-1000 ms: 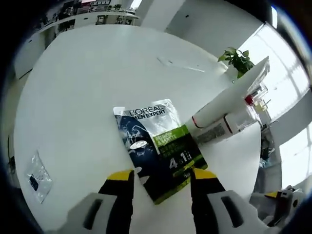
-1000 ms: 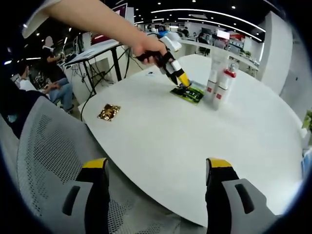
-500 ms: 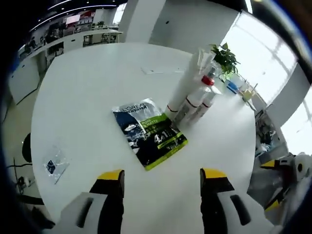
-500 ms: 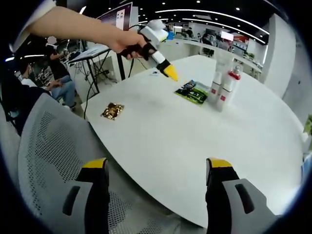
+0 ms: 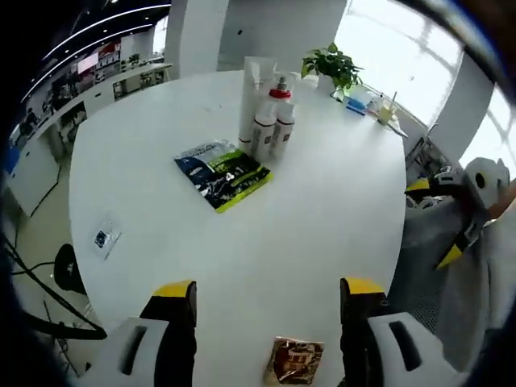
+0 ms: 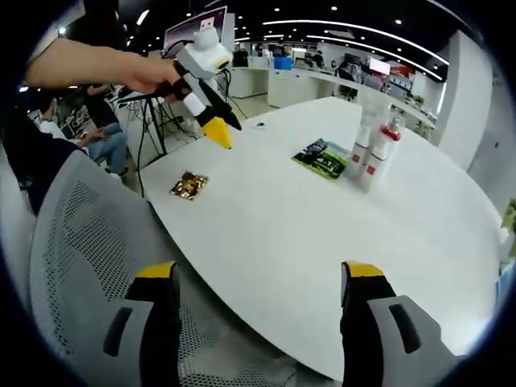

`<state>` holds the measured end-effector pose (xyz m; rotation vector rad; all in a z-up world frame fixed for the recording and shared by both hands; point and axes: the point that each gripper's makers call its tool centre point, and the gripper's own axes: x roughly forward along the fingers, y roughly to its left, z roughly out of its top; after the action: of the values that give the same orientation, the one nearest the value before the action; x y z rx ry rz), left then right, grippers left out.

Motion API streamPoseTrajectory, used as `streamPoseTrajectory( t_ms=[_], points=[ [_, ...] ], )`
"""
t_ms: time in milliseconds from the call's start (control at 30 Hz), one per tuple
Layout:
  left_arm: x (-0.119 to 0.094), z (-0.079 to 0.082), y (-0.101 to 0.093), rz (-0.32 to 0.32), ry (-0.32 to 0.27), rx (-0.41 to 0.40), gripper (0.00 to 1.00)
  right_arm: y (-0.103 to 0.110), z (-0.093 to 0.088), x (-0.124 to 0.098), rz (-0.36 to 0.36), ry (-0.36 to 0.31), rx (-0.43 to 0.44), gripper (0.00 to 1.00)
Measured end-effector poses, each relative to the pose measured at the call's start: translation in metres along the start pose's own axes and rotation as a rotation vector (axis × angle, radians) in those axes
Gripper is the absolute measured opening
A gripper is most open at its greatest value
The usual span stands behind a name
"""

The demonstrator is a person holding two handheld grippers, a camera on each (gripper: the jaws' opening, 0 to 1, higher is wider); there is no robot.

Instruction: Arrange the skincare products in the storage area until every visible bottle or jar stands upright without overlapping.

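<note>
Risk first: bottles (image 5: 266,121) stand bunched, touching, well ahead of the left gripper (image 5: 266,302) fingertips; a wide-open approach into that cluster could clip one and knock the rest over, my guess. The group reads as a tall white tube plus two shorter white bottles, one with a red cap. All look upright, so the standing part looks close to done, though whether touching counts as overlapping I cannot tell. L'Oreal sachet (image 5: 222,173) lies flat just beside the bottles, on the side nearer the left fingertips; a low sweep toward the bottles could drag it under them or shove it along the white round table (image 5: 322,218).

Left fingers (image 5: 173,292): spread wide, empty, touching nothing, hovering over the near table edge. Gold packet (image 5: 294,360) sits on the table between and below the fingertips, not touched. Small clear packet (image 5: 105,239) is far off to the left finger's side.

Right gripper (image 6: 262,278): fingers spread wide, empty, off the table over a grey mesh chair (image 6: 72,266). From there the bottles (image 6: 372,157) are far ahead, past the right finger. The left gripper (image 6: 218,133) shows ahead on the left finger's side, held in a hand (image 6: 149,76) above the table; from that angle its opening cannot be told.
</note>
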<state>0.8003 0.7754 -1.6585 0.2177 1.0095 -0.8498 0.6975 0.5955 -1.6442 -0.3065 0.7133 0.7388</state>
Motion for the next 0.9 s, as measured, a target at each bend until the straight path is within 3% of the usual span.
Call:
streamPoseTrajectory(
  t_ms=[167, 333, 467, 567, 733, 800, 833, 900],
  points=[
    [-0.002, -0.026, -0.014, 0.012, 0.043, 0.055, 0.75, 0.002, -0.002, 0.001, 0.003, 0.013, -0.013, 0.78],
    [0.002, -0.062, -0.021, 0.031, 0.154, 0.196, 0.75, 0.001, -0.002, 0.000, -0.001, 0.007, -0.013, 0.78],
    [0.007, -0.080, -0.022, 0.047, 0.209, 0.268, 0.71, 0.002, -0.002, 0.000, -0.002, 0.009, -0.018, 0.78],
    [0.010, -0.084, -0.021, 0.049, 0.205, 0.278, 0.63, 0.001, -0.003, 0.000, -0.005, 0.009, -0.019, 0.78],
    [0.016, -0.093, -0.018, 0.045, 0.226, 0.265, 0.62, 0.000, -0.003, 0.000, -0.012, 0.011, -0.018, 0.77],
    [0.016, -0.097, -0.016, 0.052, 0.241, 0.285, 0.60, -0.001, -0.003, 0.000, -0.016, 0.012, -0.019, 0.77],
    [0.016, -0.103, -0.013, 0.059, 0.279, 0.326, 0.59, -0.002, -0.003, 0.000, -0.017, 0.012, -0.020, 0.77],
    [0.018, -0.103, -0.013, 0.062, 0.272, 0.330, 0.58, -0.002, -0.003, 0.000, -0.020, 0.016, -0.024, 0.77]
  ],
)
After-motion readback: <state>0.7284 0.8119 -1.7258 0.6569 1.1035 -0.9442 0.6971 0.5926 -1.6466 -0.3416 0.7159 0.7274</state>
